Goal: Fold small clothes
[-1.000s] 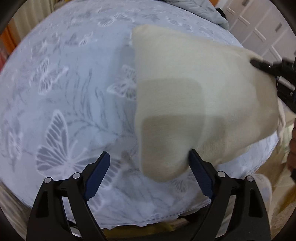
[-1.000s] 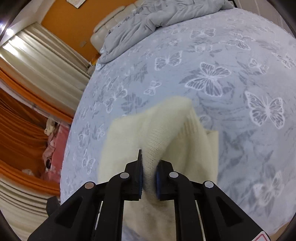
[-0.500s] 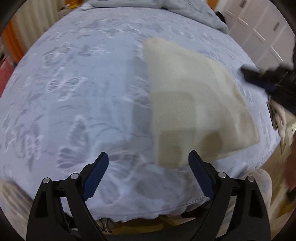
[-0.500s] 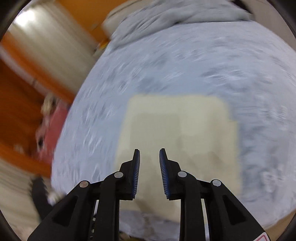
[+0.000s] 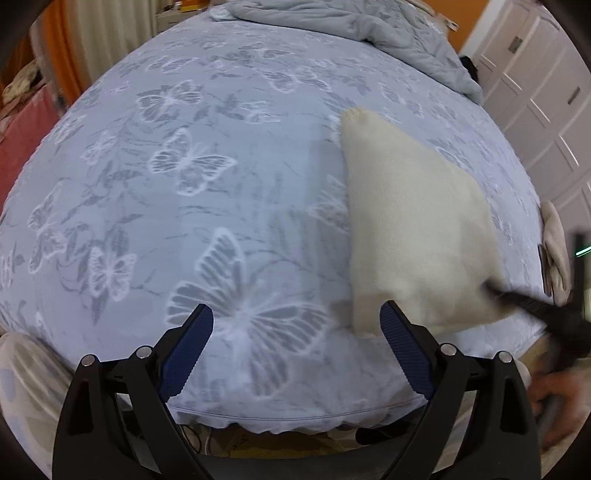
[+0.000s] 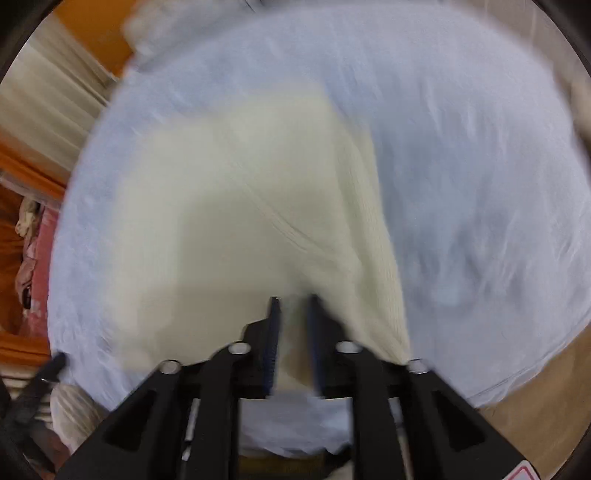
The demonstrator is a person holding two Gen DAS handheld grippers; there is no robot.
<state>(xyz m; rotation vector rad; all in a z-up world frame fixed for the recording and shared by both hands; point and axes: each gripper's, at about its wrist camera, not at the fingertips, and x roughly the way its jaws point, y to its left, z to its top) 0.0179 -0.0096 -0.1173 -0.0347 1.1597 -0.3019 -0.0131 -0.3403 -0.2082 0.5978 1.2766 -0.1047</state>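
Note:
A cream knitted garment lies folded on the butterfly-print bedsheet, right of centre in the left wrist view. My left gripper is open and empty above the sheet, its right finger beside the garment's near left corner. My right gripper shows in the blurred right wrist view, jaws nearly together around the garment's near edge. It also shows in the left wrist view as a dark blur at the garment's near right corner.
A crumpled grey duvet lies at the far end of the bed. White cupboards stand on the right. A beige cloth lies at the bed's right edge. Orange curtains hang at left.
My right gripper let go of the garment, which dropped flat, then came down to its near right corner and closed around the edge. My left gripper drew back and left.

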